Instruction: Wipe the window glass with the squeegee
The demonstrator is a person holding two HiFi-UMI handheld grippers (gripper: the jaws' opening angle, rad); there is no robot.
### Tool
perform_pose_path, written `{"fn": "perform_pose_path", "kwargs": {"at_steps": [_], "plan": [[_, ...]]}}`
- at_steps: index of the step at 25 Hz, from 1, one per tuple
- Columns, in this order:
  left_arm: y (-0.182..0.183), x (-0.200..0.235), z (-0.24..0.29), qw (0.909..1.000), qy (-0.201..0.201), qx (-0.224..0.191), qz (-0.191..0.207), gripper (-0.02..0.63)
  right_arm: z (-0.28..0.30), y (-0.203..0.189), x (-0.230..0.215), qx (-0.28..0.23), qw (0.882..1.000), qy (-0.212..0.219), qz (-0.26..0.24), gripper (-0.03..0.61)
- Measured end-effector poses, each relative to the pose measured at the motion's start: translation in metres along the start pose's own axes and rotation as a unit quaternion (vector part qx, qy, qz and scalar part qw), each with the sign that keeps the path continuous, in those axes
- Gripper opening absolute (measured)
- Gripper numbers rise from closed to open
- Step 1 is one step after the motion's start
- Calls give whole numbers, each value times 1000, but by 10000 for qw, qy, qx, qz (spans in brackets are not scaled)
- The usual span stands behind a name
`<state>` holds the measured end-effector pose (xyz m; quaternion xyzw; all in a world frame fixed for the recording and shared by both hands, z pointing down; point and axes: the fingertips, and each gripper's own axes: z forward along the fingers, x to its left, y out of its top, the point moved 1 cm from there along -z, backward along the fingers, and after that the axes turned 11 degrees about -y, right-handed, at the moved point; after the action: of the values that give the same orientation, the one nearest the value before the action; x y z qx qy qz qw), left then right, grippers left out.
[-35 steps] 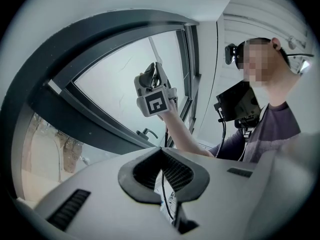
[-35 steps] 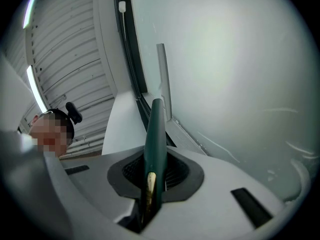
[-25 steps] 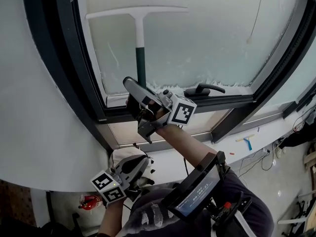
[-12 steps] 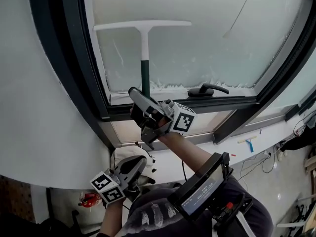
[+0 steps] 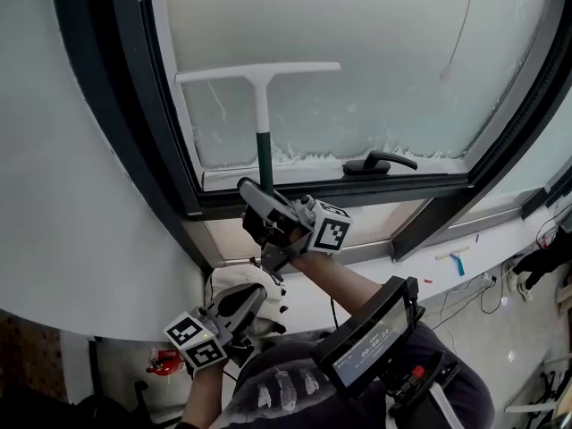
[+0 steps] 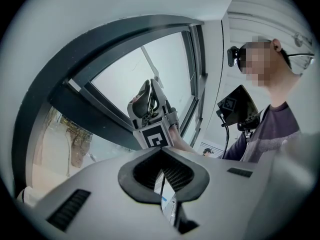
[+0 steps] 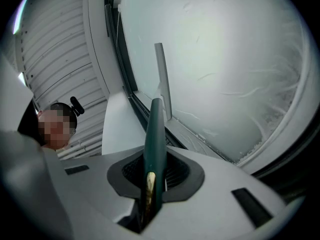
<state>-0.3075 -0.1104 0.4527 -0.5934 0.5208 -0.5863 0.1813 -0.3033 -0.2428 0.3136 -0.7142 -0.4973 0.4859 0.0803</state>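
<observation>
The squeegee has a white blade [image 5: 259,71] pressed flat on the window glass [image 5: 375,52], a white neck and a dark green handle [image 5: 264,155]. My right gripper [image 5: 261,197] is shut on the lower end of that handle, just below the bottom window frame. In the right gripper view the green handle [image 7: 154,134] runs up from between the jaws [image 7: 152,176] to the blade [image 7: 162,79]. My left gripper [image 5: 255,295] hangs low by the person's lap, shut with nothing in it; its own view shows the closed jaws [image 6: 162,171] pointing at the right gripper [image 6: 150,116].
Soapy foam [image 5: 331,155] lines the pane's bottom edge. A black window handle [image 5: 380,161] sticks out right of the squeegee. The dark frame [image 5: 152,105] borders the glass at left. A screen device [image 5: 366,342] sits on the person's right forearm. A small blue tool [image 5: 458,259] lies on the floor.
The right gripper has pulled the squeegee down the glass, so the blade sits lower on the pane. The left gripper has stayed where it was.
</observation>
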Motion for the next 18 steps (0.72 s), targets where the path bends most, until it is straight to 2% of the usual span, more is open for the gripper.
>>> {"fn": "perform_pose_path", "kwargs": {"at_steps": [9,18], "plan": [[-3,-4,7,9999,2,134,22,8,-19,-20,-12,118,9993,-91,329,38],[-10,-9,11,9998,20,218,-8,8,-34,-30,-22,211,9987,-204,417,38]]}}
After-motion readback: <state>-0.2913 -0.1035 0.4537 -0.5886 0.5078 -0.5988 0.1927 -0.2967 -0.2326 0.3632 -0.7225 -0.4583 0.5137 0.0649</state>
